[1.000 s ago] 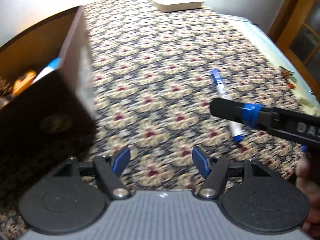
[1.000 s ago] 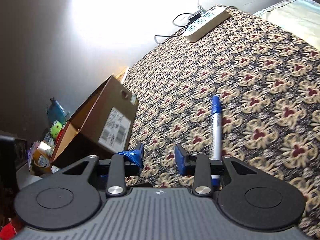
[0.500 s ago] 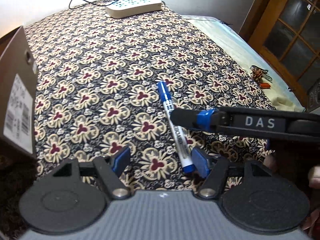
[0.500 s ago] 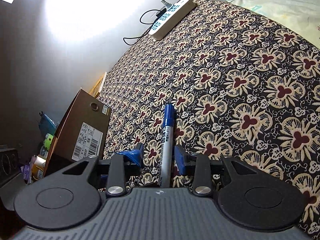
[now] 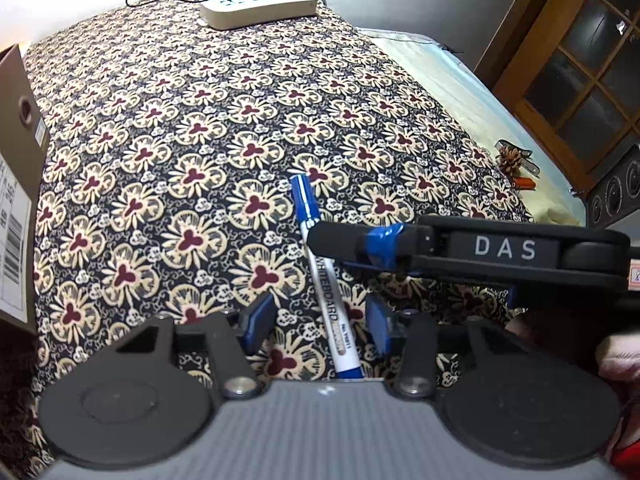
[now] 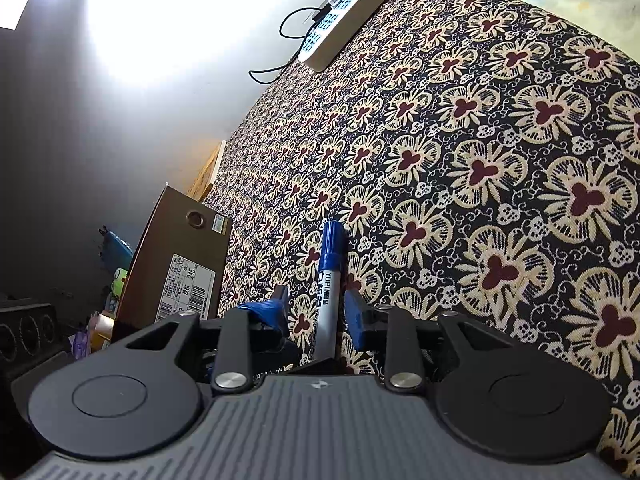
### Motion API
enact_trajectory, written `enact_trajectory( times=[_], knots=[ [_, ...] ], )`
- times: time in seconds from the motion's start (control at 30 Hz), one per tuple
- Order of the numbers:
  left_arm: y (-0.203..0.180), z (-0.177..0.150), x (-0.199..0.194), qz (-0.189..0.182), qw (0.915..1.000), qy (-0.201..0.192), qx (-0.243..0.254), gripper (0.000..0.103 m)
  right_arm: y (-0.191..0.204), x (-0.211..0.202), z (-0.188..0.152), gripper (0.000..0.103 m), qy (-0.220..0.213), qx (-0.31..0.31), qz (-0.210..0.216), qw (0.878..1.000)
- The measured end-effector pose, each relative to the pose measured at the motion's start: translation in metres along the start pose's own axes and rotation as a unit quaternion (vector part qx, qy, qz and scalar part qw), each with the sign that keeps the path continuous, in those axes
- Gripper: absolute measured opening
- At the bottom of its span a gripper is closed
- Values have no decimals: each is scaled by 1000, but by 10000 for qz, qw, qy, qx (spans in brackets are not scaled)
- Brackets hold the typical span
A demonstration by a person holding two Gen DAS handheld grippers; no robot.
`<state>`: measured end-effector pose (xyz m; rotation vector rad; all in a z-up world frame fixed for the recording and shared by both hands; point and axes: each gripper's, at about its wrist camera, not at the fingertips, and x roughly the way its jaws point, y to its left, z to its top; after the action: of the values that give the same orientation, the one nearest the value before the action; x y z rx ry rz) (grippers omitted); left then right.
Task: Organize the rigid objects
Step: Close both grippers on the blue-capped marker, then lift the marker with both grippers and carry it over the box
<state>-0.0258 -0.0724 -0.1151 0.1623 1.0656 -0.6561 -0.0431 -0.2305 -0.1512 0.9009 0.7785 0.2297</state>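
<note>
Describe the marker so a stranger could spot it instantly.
Start at the dark floral-patterned cloth covering the surface, then look toward its near edge, well away from the beige power strip at the far end. There lies a slim white whiteboard marker with a blue cap, the only pen-shaped object on the cloth.

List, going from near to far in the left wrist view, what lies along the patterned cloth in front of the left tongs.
Left tongs → whiteboard marker → right tongs crossing over it → bare patterned cloth → power strip with its cables.

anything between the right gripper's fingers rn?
Yes: the whiteboard marker lies on the patterned cloth between the right gripper's open fingers, not yet clamped. Clearest in the right wrist view.
</note>
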Motion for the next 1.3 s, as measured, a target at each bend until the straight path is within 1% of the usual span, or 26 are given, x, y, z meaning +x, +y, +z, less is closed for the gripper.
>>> enact_trajectory(
  times=[0.1,0.17,0.2,0.27,0.4,0.43,0.47,0.8,1.0,1.07,1.17,1.23,1.3],
  knots=[
    [-1,0,0,11,10000,-35,-49,41,-4,-3,1,11,37,-24,60,10000],
    [-2,0,2,76,10000,-48,-36,30,-6,-4,2,11,61,-25,90,9999],
    [-1,1,2,87,9999,-53,-43,29,-7,-4,2,11,71,-15,104,9999],
    [1,1,2,80,9999,-49,-89,22,-11,-1,7,11,87,1,122,9999],
    [3,1,1,149,9998,-41,-82,14,-12,-2,10,11,107,12,127,9999],
    [4,1,1,168,9998,-39,-85,9,-12,-2,11,11,113,13,125,9999],
    [5,2,1,163,9998,-33,-111,7,-12,-2,11,11,116,15,122,9999],
    [30,3,-5,-286,9971,-37,-705,7,2,13,7,11,283,55,148,9995],
    [42,0,-20,-624,9942,-147,-868,7,5,24,3,12,364,329,212,9986],
    [43,-1,-23,-666,9941,-164,-844,7,6,29,3,12,423,482,262,9976],
    [45,-3,-32,-690,9942,-221,-799,7,7,31,3,8,491,706,402,9955],
    [48,-3,-40,-728,9941,-286,-757,7,14,32,3,2,452,681,465,9956],
    [52,-2,-51,-736,9940,-385,-713,7,26,34,3,0,409,601,515,9960]
  ],
)
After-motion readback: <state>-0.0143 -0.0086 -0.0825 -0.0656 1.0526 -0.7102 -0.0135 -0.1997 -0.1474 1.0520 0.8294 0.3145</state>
